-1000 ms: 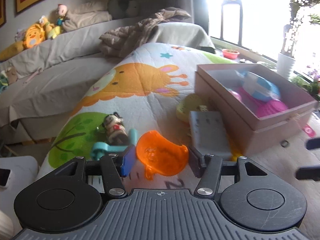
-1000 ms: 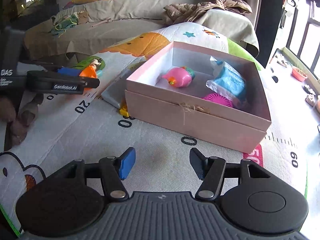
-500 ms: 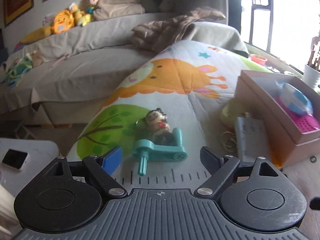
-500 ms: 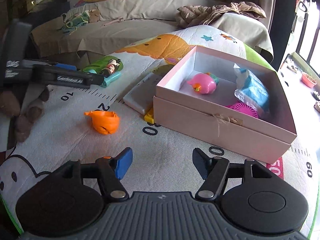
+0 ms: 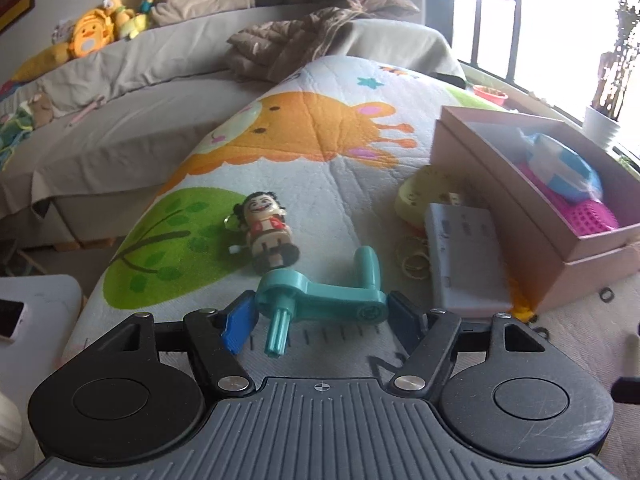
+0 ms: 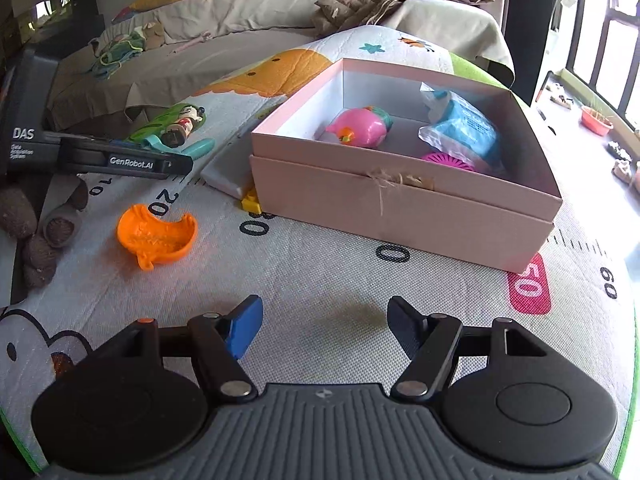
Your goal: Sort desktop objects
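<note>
Sunlit living room with a grey sofa behind a quilted children's play mat printed with an orange giraffe and a number ruler; an open pink cardboard box [image 6: 404,208] sits on the mat as the landmark. Since a second ago the left gripper [image 5: 320,322] has let go of the orange plastic scoop-shaped toy [image 6: 156,236], which now lies loose on the mat well to the left of the box, and has gone on to a teal plastic crank handle [image 5: 332,300] lying further left of the box, just in front of a small wind-up cartoon figure [image 5: 268,232]. The scoop apparently still needs boxing, while the crank looks like the next pick. Pointing steeply downward, the left gripper straddles the crank with its jaws closing, the pads beside both ends but apparently not yet pressing. The right gripper [image 6: 324,326] hangs over bare mat in front of the box, tilted down, jaws spread and widening slightly, nothing between them. Inside the box lie a pink egg-shaped toy [image 6: 360,126], a blue packet [image 6: 464,128] and a magenta mesh piece [image 6: 446,160].
</note>
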The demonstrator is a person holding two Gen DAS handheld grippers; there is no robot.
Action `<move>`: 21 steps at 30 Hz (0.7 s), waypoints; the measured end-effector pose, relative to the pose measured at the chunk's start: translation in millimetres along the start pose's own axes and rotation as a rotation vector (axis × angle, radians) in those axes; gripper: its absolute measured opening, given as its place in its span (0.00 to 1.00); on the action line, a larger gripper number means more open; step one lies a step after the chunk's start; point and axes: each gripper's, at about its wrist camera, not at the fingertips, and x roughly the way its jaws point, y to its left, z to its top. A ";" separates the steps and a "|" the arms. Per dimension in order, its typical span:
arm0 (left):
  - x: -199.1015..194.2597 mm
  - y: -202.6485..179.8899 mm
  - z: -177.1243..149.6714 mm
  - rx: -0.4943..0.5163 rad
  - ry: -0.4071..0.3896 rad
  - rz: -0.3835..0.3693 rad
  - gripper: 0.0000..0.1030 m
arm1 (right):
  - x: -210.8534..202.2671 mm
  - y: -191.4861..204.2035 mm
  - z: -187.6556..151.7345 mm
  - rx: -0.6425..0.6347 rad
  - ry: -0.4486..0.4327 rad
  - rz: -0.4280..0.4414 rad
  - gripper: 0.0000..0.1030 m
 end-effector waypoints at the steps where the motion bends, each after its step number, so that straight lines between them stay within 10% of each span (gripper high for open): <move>1: -6.6 -3.7 -1.0 0.010 -0.010 -0.015 0.73 | -1.1 -1.4 -0.6 0.005 -0.003 -0.002 0.68; 8: -75.7 -51.2 -3.7 0.148 -0.166 -0.183 0.73 | -16.7 -17.0 -9.6 0.059 -0.033 -0.042 0.68; 13: -74.9 -102.4 -26.2 0.246 -0.104 -0.350 0.75 | -30.1 -43.1 -22.5 0.143 -0.047 -0.106 0.70; 21: -90.2 -96.1 -57.6 0.322 -0.090 -0.285 0.92 | -58.5 -50.5 -39.1 0.147 -0.117 -0.061 0.74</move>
